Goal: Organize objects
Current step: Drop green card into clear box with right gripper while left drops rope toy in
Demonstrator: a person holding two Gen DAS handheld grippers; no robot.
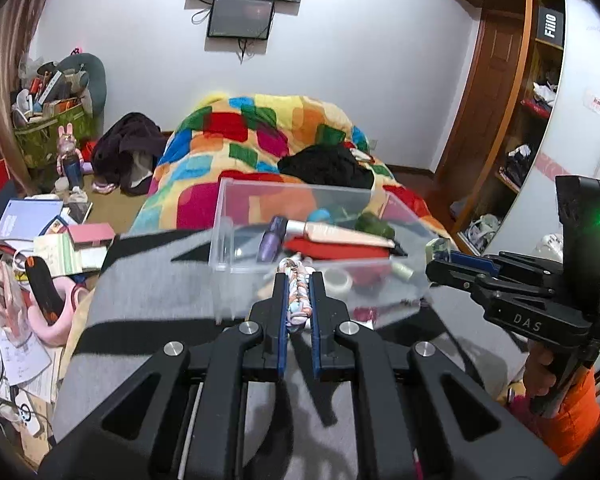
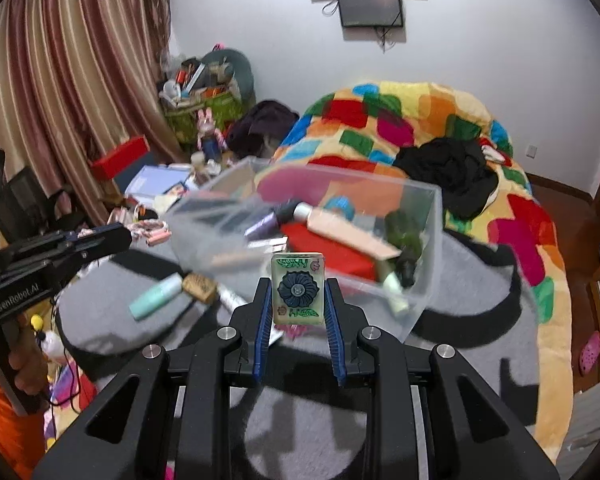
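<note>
A clear plastic box stands on a grey and black blanket on the bed. It holds a purple bottle, a pink tube, a red item and a green bottle. My left gripper is shut on a multicoloured braided band at the box's near side. My right gripper is shut on a tile with a blue flower, held in front of the box. The right gripper also shows at the right of the left wrist view.
A mint tube, a cork piece and a tape roll lie on the blanket beside the box. A colourful patchwork quilt with black clothes lies behind. Books and clutter cover the floor at left.
</note>
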